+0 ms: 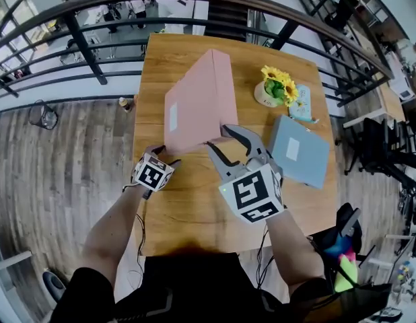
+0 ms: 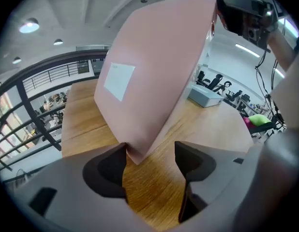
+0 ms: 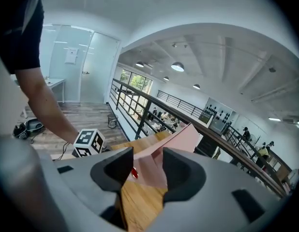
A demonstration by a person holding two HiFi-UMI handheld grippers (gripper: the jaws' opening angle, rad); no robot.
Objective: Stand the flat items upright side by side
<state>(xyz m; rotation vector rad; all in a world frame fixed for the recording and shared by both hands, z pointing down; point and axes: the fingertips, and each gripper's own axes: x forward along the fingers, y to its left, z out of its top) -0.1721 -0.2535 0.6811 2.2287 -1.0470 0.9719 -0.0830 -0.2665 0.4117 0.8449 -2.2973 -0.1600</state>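
Note:
A flat pink box [image 1: 194, 103] with a white label is tipped up on the wooden table [image 1: 188, 207], resting on its low near corner. My left gripper [image 1: 159, 151] sits at that corner; in the left gripper view the corner of the pink box [image 2: 154, 71] touches only one jaw of the left gripper [image 2: 150, 156], which is open. My right gripper [image 1: 218, 138] is shut on the raised near-right corner, with the pink box [image 3: 181, 139] filling the gap in the right gripper [image 3: 147, 166]. A blue-grey box [image 1: 299, 150] lies flat to the right.
A pot of sunflowers [image 1: 275, 89] stands at the table's right, behind the blue-grey box, with a small pale blue item [image 1: 302, 106] beside it. A black railing [image 1: 93, 52] curves round the far side. The table edge runs close to my body.

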